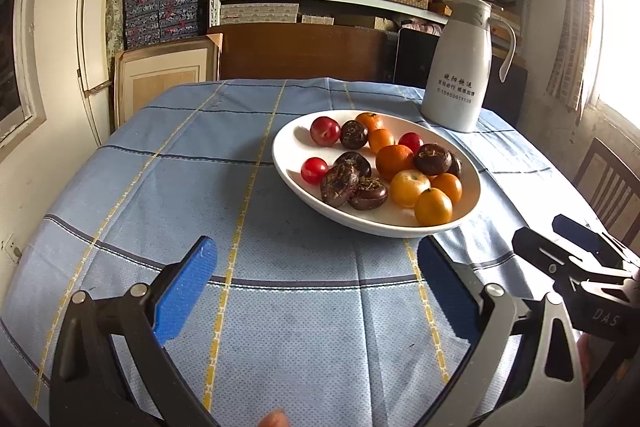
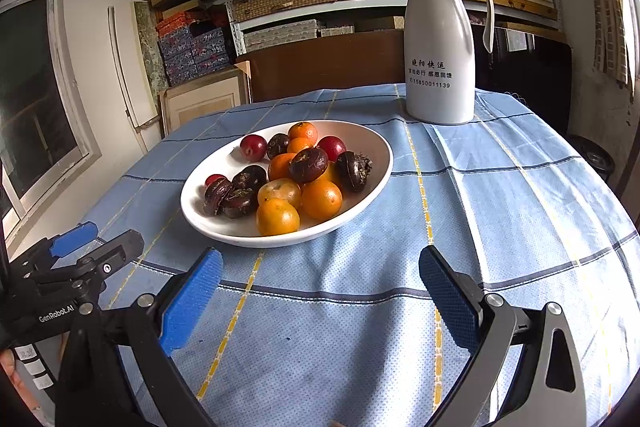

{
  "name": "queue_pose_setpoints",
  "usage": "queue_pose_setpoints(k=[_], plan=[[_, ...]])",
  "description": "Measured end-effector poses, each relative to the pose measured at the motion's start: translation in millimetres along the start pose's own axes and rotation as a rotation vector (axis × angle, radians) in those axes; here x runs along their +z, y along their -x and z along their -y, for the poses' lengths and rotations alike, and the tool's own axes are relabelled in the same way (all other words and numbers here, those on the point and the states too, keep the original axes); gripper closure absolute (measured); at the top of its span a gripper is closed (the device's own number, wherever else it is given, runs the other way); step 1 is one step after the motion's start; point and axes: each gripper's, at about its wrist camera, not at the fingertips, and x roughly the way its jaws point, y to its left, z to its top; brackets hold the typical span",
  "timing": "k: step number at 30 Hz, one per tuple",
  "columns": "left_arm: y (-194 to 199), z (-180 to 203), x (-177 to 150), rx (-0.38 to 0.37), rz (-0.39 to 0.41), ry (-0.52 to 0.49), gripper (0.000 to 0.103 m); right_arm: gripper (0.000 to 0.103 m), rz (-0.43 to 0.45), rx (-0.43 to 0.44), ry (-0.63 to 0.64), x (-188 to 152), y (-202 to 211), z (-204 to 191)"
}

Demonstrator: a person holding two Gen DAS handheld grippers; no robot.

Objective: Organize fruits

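Hovering low over the desk (image 1: 304, 307), left tool (image 1: 316, 291) has its jaws spread wide with nothing between them. Right tool (image 2: 320, 291) likewise spread wide, nothing held; both sit near the cloth's front edge. White bowl (image 2: 372, 147) lies at 12 o'clock from the right tool, 1 o'clock from the left. It holds oranges (image 2: 278, 217), dark brown fruits (image 2: 308, 165) and red plums (image 2: 253, 147), piled touching. White jug (image 2: 440, 59) stands beyond at 1 o'clock.
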Motion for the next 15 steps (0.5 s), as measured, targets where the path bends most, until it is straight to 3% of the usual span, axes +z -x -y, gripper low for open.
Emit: queue_pose_setpoints(k=[15], plan=[[0,12,-2,0.051,-0.010,-0.046,0.005,0.004,-0.004,-0.002,0.001,0,-2,0]])
